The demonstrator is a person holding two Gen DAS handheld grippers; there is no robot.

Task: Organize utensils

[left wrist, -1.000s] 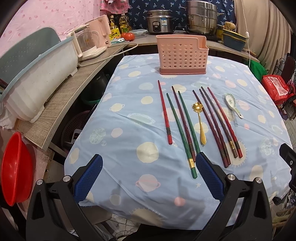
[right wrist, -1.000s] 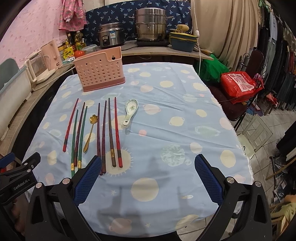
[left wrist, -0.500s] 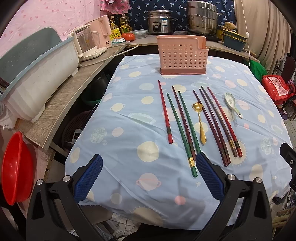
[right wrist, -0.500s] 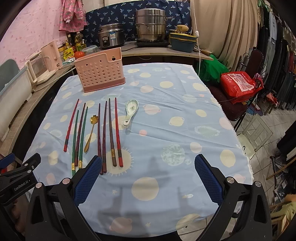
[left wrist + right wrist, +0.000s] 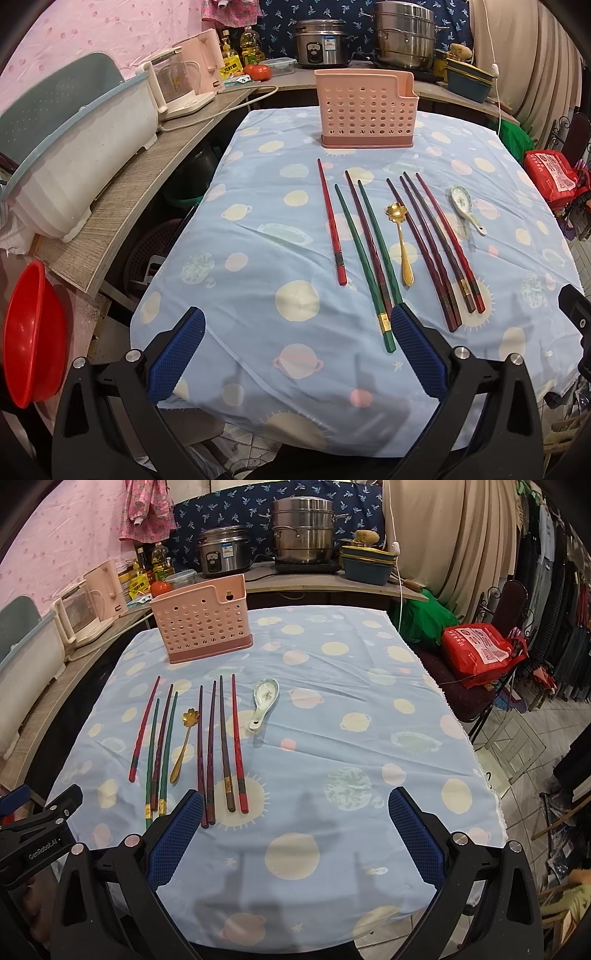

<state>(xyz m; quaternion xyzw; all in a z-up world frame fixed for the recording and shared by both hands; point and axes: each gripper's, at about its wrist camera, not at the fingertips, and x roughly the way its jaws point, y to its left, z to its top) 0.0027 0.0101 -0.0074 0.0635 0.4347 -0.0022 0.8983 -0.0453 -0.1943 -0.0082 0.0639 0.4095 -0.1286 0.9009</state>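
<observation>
**Utensils in a row before the pink holder**

A perforated pink utensil holder (image 5: 366,110) stands upright. Nearer lie eight chopsticks (image 5: 369,236), red, green and maroon, roughly parallel; a gold spoon (image 5: 400,243) lies among them, and a ceramic spoon (image 5: 466,209) rightmost.

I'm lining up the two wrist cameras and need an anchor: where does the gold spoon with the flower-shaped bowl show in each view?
Left wrist: gold spoon lies right of centre, between the green chopstick and the dark maroon chopsticks.
Right wrist: gold spoon lies left of centre, in the same gap.
Shared landmark: the pink utensil basket standing at the far end of the table beyond the row.
</observation>
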